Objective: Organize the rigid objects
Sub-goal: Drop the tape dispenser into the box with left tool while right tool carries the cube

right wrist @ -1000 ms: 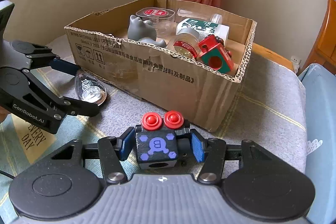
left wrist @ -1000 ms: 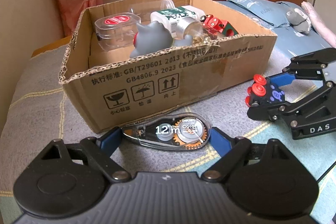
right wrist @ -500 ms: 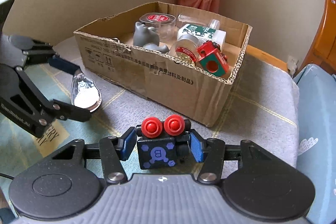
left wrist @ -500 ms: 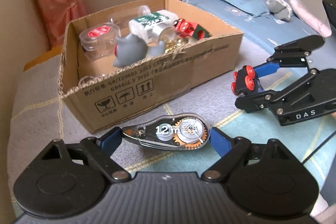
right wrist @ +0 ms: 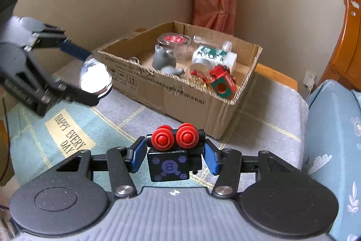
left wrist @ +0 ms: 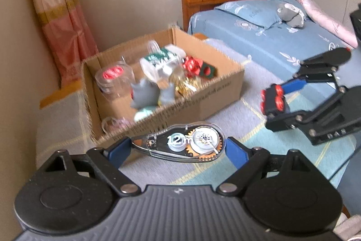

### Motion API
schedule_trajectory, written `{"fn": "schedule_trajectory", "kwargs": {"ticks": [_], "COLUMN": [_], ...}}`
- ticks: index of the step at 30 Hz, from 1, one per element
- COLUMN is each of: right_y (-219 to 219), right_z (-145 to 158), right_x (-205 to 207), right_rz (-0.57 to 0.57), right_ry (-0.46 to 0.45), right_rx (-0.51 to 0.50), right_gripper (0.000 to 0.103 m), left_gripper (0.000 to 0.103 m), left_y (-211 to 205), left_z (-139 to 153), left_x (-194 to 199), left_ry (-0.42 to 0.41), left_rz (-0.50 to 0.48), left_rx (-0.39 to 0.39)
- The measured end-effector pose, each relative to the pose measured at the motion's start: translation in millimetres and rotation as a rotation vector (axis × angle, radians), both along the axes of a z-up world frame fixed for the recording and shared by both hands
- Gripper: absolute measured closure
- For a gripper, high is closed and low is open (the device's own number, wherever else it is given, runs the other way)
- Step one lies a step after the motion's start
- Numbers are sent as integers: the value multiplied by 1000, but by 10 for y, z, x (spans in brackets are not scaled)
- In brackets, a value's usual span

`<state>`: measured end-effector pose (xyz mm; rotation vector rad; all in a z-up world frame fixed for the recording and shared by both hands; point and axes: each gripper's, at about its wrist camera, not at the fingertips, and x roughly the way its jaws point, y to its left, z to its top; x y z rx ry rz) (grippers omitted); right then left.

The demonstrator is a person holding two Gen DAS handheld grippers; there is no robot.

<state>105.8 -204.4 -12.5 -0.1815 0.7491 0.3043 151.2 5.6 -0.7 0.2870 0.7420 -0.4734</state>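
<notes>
Over on the left, the left gripper (left wrist: 178,147) has its blue pads clamped end to end on a clear plastic tape dispenser (left wrist: 182,146), teardrop-shaped, its orange gear showing through the shell, held clear above the blanket (right wrist: 144,114). In the right wrist view that same dispenser (right wrist: 96,77) hangs just off the box's near left corner, with open blanket beneath it. Centre stage sits the cardboard box (right wrist: 191,101), open-topped, its cut rim ragged and corrugated, one long wall facing us with printed markings. Inside, from the left: a smooth grey figurine (right wrist: 163,58), a clear round tub with a red lid label (right wrist: 174,43), a white bottle with a green label (right wrist: 213,55) lying on its side, a jar of gold pieces (right wrist: 199,73), and a red and green cube (right wrist: 222,83) pressed against the near right wall. There is bare cardboard floor at the box's left end. To the right, the right gripper (right wrist: 173,156) grips a blocky black toy (right wrist: 169,164) with two glossy red round knobs, fingers closed snug on its sides, held above the grey woven blanket in front of the box's near wall. Far right, a blue bedsheet (right wrist: 334,128) borders the blanket.
</notes>
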Motion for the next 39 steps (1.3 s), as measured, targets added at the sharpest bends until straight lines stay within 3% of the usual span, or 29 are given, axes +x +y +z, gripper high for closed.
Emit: {"fn": "schedule_trajectory", "kwargs": {"ticks": [10,24,39], "right_y": [-4,31,192], "right_z": [213,343,520], "right_x": [-43,134,389], "right_rz": [10,15,29], "right_ry": [-45,-60,-65], "right_rx": [-8,-38,-43], "right_gripper": [44,44,44], "left_gripper": [14,12,2], "left_y": [26,190,452], "left_z": [220,-3,16], "left_x": [392,936,599], "left_ry": [-79,-57,-24], "left_rz": [38,140,158], "left_rx": [23,32,-35]}}
